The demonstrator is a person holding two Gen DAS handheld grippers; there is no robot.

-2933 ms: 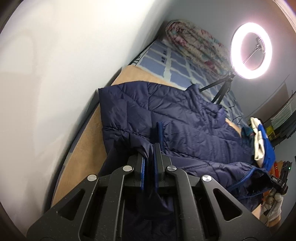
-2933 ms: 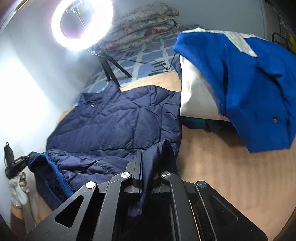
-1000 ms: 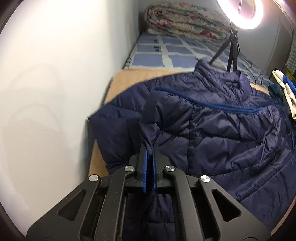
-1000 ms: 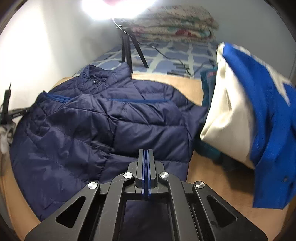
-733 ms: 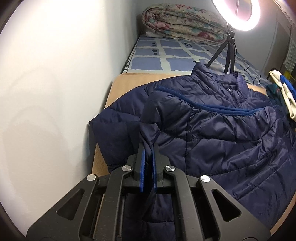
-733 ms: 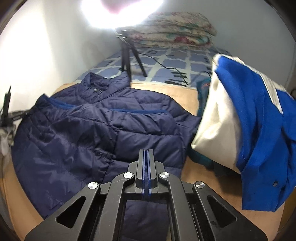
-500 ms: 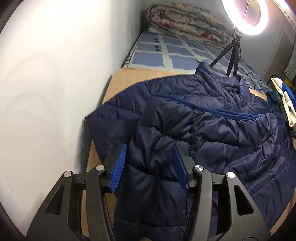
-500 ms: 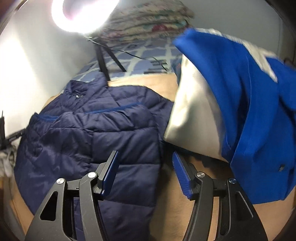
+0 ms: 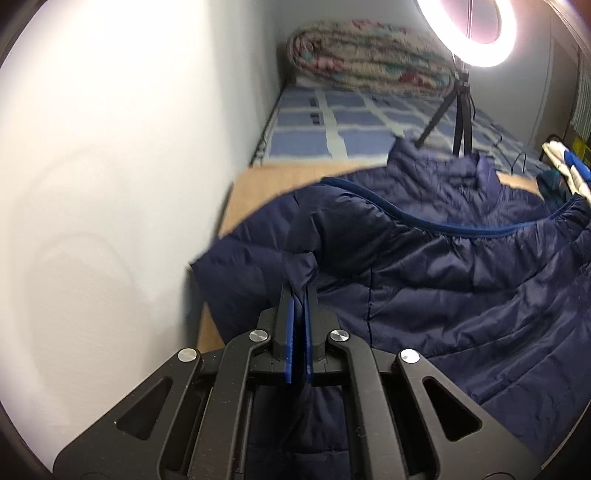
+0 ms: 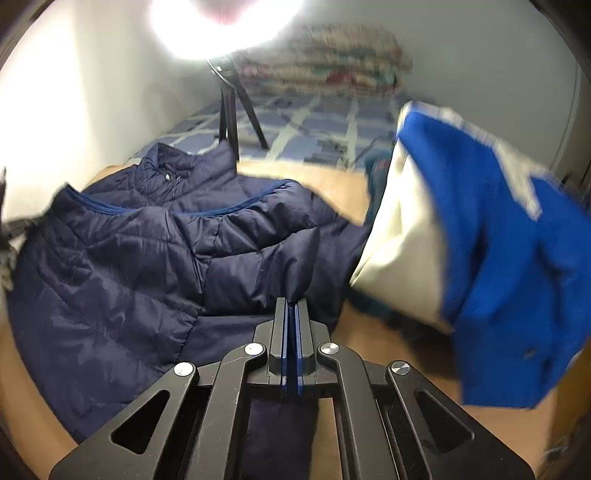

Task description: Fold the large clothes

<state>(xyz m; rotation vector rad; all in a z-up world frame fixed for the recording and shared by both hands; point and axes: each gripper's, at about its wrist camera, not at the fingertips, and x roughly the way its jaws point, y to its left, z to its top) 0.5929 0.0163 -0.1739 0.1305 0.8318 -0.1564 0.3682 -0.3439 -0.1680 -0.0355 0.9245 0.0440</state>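
A navy quilted puffer jacket point(image 9: 424, 280) lies spread on a tan board point(image 9: 258, 181), its collar toward the far end and its lower part doubled over the body. My left gripper point(image 9: 299, 291) is shut on a pinched fold of the jacket's left edge near the wall. In the right wrist view the same jacket point(image 10: 140, 266) fills the left half, and my right gripper point(image 10: 291, 304) is shut on a raised fold of its right edge. Fabric hangs down below both grippers.
A white wall point(image 9: 110, 166) runs close along the left. A ring light on a tripod point(image 9: 467, 33) stands on the blue checked mattress point(image 9: 351, 122) behind the jacket, with a rolled floral quilt point(image 9: 369, 62) beyond. A blue and white garment point(image 10: 480, 240) is piled right of the jacket.
Both grippers opened, dropping the jacket's folded part onto its body, then shut again on new folds at the left and right edges and lifted slightly.
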